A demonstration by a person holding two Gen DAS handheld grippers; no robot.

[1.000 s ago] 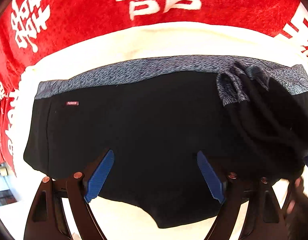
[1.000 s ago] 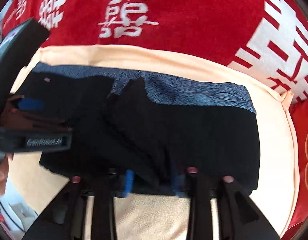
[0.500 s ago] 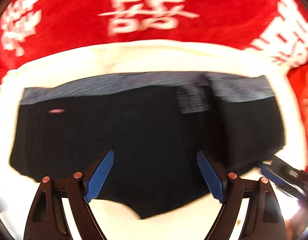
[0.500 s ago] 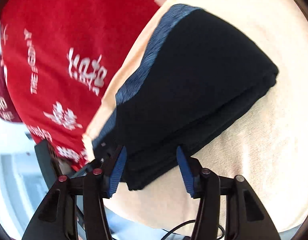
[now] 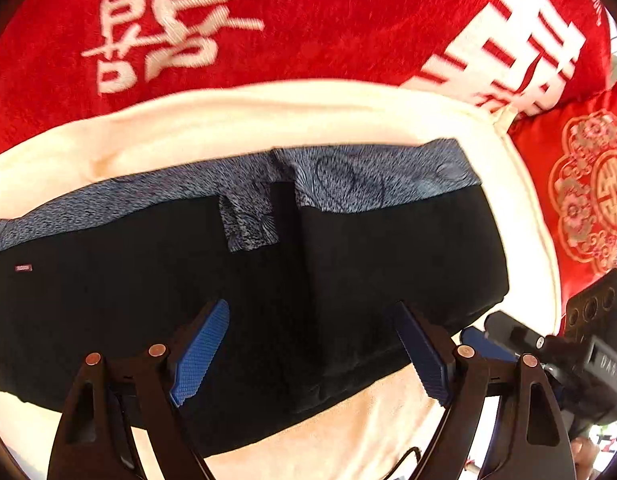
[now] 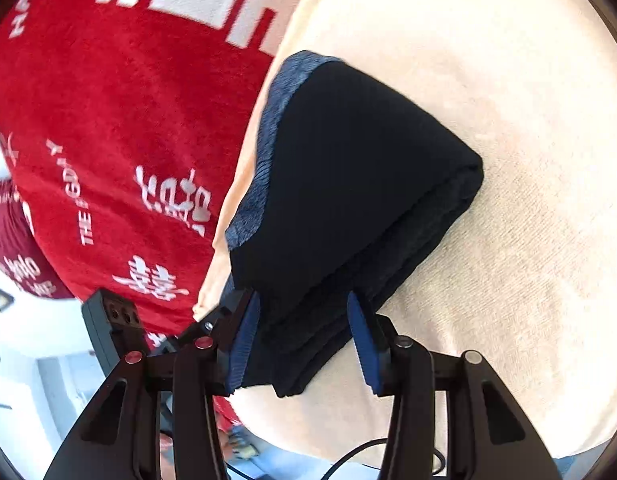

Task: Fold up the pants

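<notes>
left gripper (image 5: pixel 312 354): jaws wide apart, hovering over the black pants (image 5: pixel 244 300), nothing held. right gripper (image 6: pixel 304 344): jaws parted astride the folded edge of the pants (image 6: pixel 348 200), not pinching. pants: partly folded, grey waistband (image 5: pixel 348 180) at far side, lying on cream towel (image 6: pixel 508 240) over red blanket (image 5: pixel 308 20).

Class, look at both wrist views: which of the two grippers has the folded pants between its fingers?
The right gripper: its open blue pads straddle the pants' stacked edge. The left gripper hovers open above the cloth.
</notes>
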